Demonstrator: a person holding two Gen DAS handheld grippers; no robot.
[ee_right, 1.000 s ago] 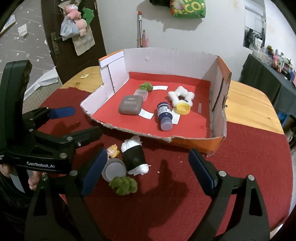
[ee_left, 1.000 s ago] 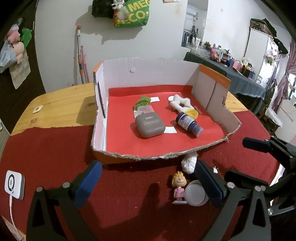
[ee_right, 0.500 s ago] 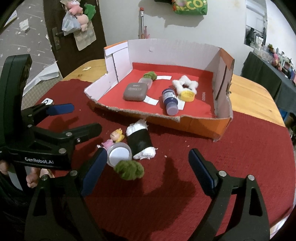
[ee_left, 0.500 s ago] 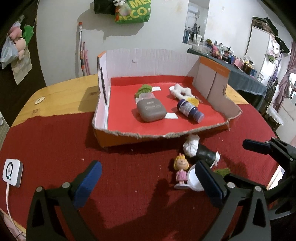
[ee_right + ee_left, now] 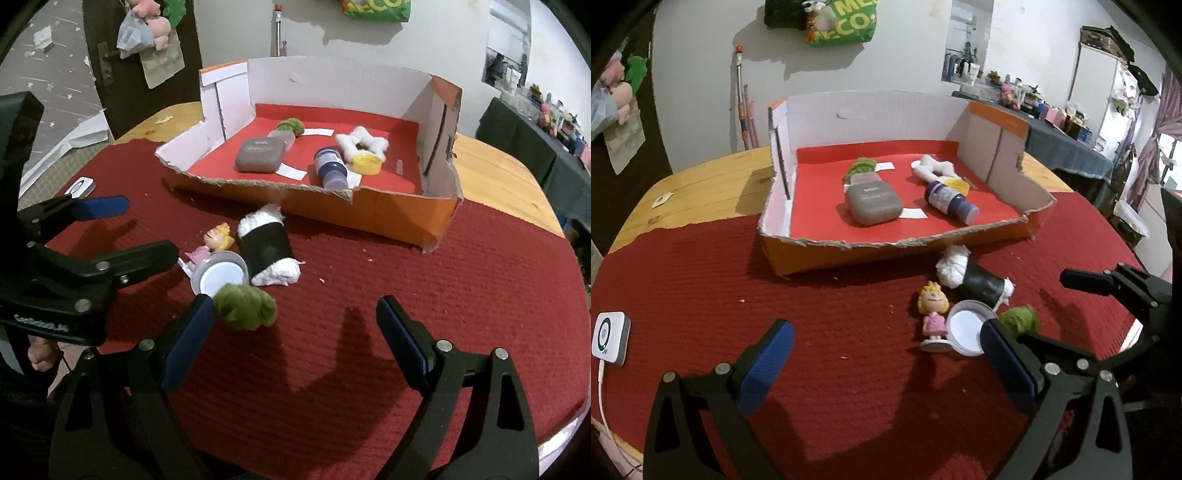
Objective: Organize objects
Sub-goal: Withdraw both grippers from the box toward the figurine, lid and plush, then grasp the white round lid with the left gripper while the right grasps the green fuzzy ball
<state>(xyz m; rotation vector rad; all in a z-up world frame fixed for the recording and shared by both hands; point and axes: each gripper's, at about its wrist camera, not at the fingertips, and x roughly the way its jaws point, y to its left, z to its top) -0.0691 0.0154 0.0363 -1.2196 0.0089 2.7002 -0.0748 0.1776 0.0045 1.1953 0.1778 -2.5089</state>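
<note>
Hovering over the red cloth-covered surface (image 5: 683,280), the left gripper (image 5: 886,354) and the right gripper (image 5: 295,332) both have their blue-padded fingers (image 5: 192,332) spread wide, holding nothing. Four small things sit close together near the front edge: a little blonde doll in a pink dress (image 5: 933,314), a round white lid (image 5: 967,326), a fuzzy green ball (image 5: 245,306) and a black roll with white stuffed ends (image 5: 266,251). The torn cardboard box with a red floor (image 5: 820,254) sits behind them, toward the back edge.
</note>
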